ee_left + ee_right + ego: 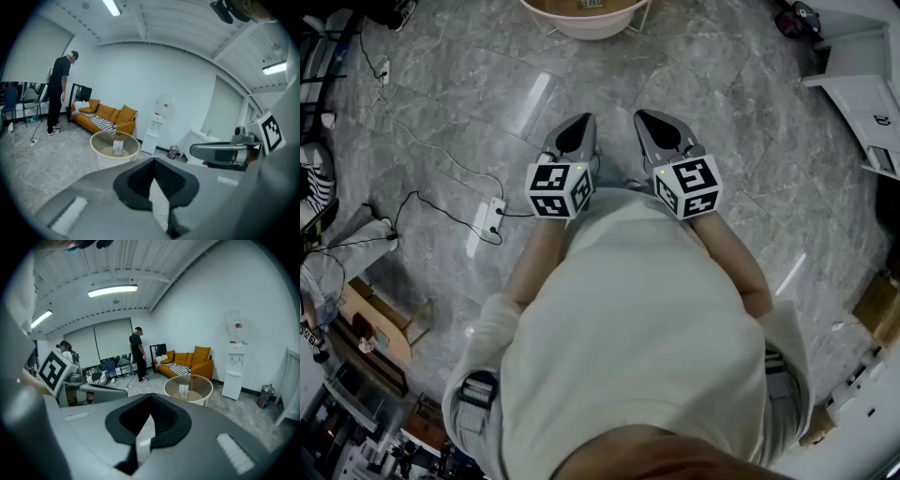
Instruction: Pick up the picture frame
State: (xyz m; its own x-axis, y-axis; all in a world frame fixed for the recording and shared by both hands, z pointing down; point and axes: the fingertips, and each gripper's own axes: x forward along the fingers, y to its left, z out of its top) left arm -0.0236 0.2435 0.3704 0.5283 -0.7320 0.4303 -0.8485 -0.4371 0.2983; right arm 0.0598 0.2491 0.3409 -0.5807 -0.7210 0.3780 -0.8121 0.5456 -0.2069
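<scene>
A small picture frame point(117, 148) stands upright on a round glass-topped table point(100, 140) some way ahead of me; the right gripper view shows the frame point(183, 391) on the same table point(202, 380) too. In the head view only the table's near rim point(581, 28) shows at the top edge. My left gripper point(578, 127) and right gripper point(652, 122) are held side by side close to the person's body, pointing toward the table and well short of it. Both are shut, with nothing between the jaws of the left gripper point(154, 161) or the right gripper point(150, 397).
An orange sofa point(105, 117) with a striped blanket stands behind the table, and a water dispenser point(158, 123) is to its right. A person point(58, 93) stands at the far left. A power strip point(494, 216) and cables lie on the marble floor. White furniture point(862, 94) is at the right.
</scene>
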